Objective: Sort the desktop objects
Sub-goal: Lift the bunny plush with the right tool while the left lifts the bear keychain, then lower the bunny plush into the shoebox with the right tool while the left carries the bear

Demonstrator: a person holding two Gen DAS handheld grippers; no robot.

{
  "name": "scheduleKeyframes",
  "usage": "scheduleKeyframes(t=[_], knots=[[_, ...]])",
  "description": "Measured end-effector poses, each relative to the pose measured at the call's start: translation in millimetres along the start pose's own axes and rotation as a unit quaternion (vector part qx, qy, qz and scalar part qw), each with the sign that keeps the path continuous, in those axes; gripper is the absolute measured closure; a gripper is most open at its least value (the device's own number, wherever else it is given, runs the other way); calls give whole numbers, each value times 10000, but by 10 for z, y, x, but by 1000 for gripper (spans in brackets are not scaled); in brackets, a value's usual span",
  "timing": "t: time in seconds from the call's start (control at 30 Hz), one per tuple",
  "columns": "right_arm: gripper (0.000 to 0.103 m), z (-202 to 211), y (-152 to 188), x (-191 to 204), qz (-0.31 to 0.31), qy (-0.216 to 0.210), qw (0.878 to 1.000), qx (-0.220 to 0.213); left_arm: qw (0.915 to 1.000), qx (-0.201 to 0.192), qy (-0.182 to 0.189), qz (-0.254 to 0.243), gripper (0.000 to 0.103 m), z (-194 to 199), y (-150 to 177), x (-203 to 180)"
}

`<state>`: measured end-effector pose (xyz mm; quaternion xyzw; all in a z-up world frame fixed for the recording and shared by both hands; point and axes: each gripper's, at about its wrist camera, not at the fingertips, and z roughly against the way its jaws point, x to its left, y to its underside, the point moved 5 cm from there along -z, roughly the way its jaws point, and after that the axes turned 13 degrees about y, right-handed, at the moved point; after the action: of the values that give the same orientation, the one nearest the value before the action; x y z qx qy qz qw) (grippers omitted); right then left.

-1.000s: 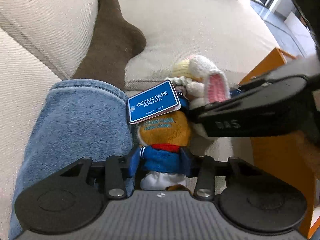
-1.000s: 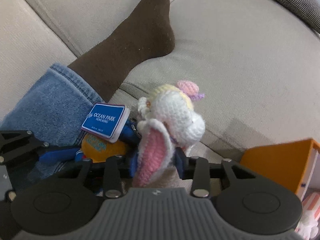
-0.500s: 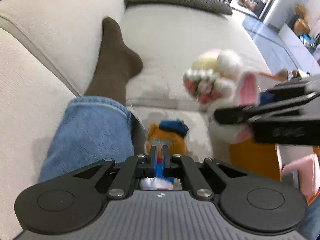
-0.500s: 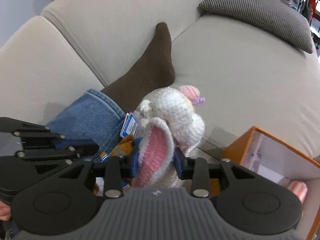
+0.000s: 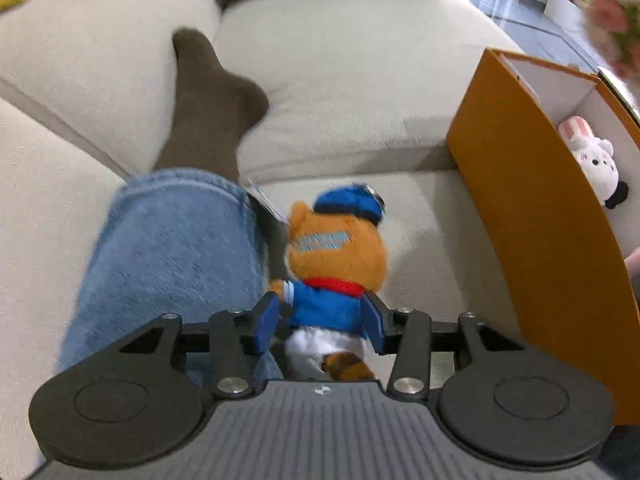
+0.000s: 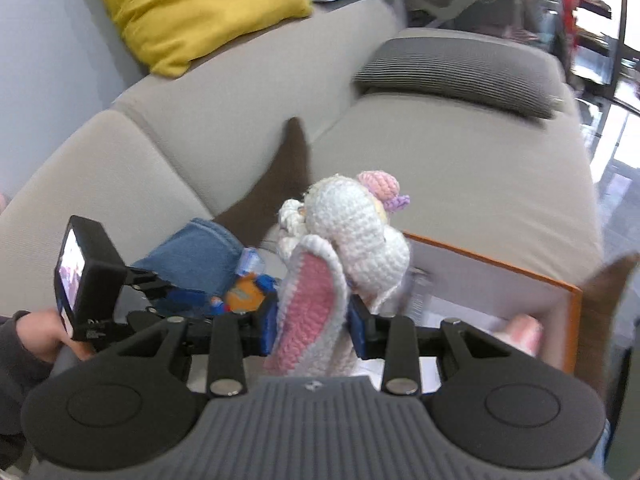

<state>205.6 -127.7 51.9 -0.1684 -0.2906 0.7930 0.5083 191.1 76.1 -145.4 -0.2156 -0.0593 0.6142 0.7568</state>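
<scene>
My left gripper (image 5: pixel 322 322) is shut on an orange plush cat (image 5: pixel 336 256) in a blue jacket and blue cap, held above the beige sofa seat. My right gripper (image 6: pixel 314 326) is shut on a white crocheted bunny (image 6: pixel 344 236) by its pink-lined ear, held high over the orange box (image 6: pixel 572 320). The bunny shows blurred at the top right of the left wrist view (image 5: pixel 612 16). The orange box (image 5: pixel 532 216) stands to the right of the cat and holds a pink and white plush (image 5: pixel 592 160).
A leg in blue jeans (image 5: pixel 172 248) with a brown sock (image 5: pixel 208 96) lies on the sofa left of the cat. A grey striped cushion (image 6: pixel 452 68) and a yellow cushion (image 6: pixel 192 4) sit on the sofa back. The left gripper's body (image 6: pixel 92 280) shows at left.
Both grippers have risen from the sofa with their toys. The right gripper carried the bunny up and to the right, toward the orange box. The cat's blue tag swung out of sight.
</scene>
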Motion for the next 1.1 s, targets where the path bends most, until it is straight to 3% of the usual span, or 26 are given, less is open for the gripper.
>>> scheduleKeyframes(t=[0.07,0.17,0.3,0.4,0.53,0.7,0.87,1.1], knots=[[65,43,103,-173,-109,191,9998,6,9995,208,145,177,50,-132,17,32],[65,47,242,-399,-269,424,9987,64,9990,387,-11,208,46,-268,31,46],[65,-45,418,-617,-438,570,9971,258,9979,576,43,308,43,-410,9,9],[65,-153,530,-756,-565,597,9955,476,9969,592,261,450,56,-477,-5,-11],[65,-233,627,-954,-707,661,9934,608,9975,270,324,561,59,-330,-29,-26],[65,-344,673,-1024,-792,520,9933,659,9935,-331,780,762,59,116,-112,-121],[65,-475,710,-948,-767,235,9940,741,9847,-909,1356,606,59,668,-337,-483],[65,-824,559,-906,-679,19,9946,787,9765,-1109,1835,222,59,650,-683,-1047]])
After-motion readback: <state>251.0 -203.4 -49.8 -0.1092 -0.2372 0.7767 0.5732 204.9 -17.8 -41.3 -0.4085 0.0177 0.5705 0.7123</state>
